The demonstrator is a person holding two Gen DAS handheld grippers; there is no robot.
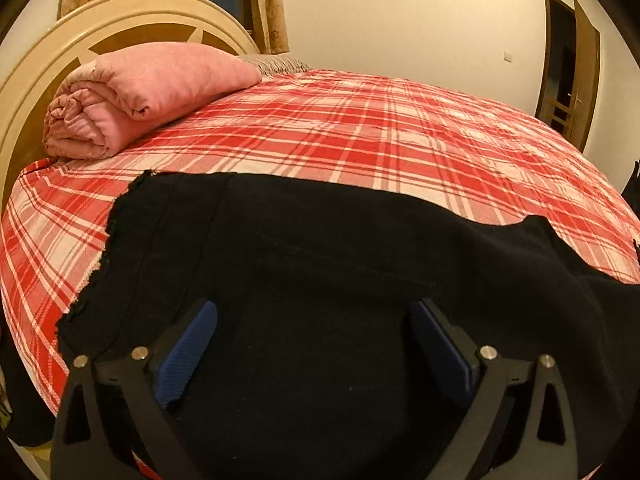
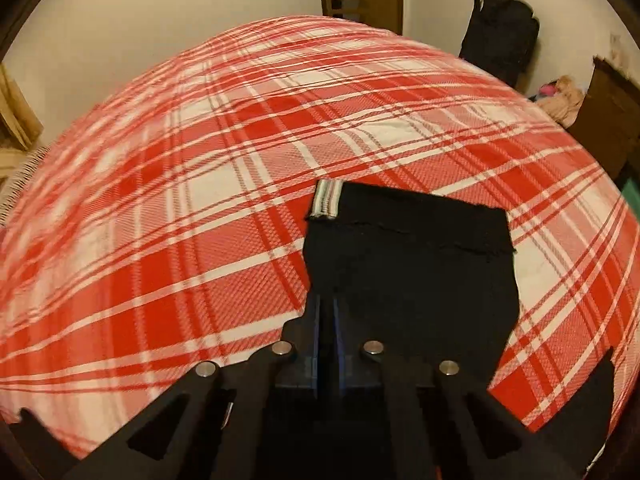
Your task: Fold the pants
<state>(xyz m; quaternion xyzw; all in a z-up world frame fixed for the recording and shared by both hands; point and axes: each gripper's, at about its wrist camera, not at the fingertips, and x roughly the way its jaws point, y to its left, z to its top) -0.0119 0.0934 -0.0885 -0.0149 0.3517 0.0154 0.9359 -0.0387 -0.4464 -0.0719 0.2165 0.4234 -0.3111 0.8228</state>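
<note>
On the bed point(image 1: 360, 128), over red plaid sheet: black pants point(image 1: 320, 260) spread flat, frayed hem toward the headboard point(image 1: 24, 92). Left tongs point(image 1: 314, 344) spread wide above the dark cloth, blue pads point(image 1: 188, 344) well apart, nothing between them. Right tongs point(image 2: 327, 312) closed narrow at the edge of a pants part point(image 2: 408, 264) with frayed hems and a striped tag point(image 2: 326, 200); cloth in the pinch cannot be told, dark against dark. Rolled pink blanket point(image 1: 140, 96) beside headboard, well apart from pants. Door point(image 1: 568, 72) at far wall. Black bag point(image 2: 500, 36) beyond bed.
</note>
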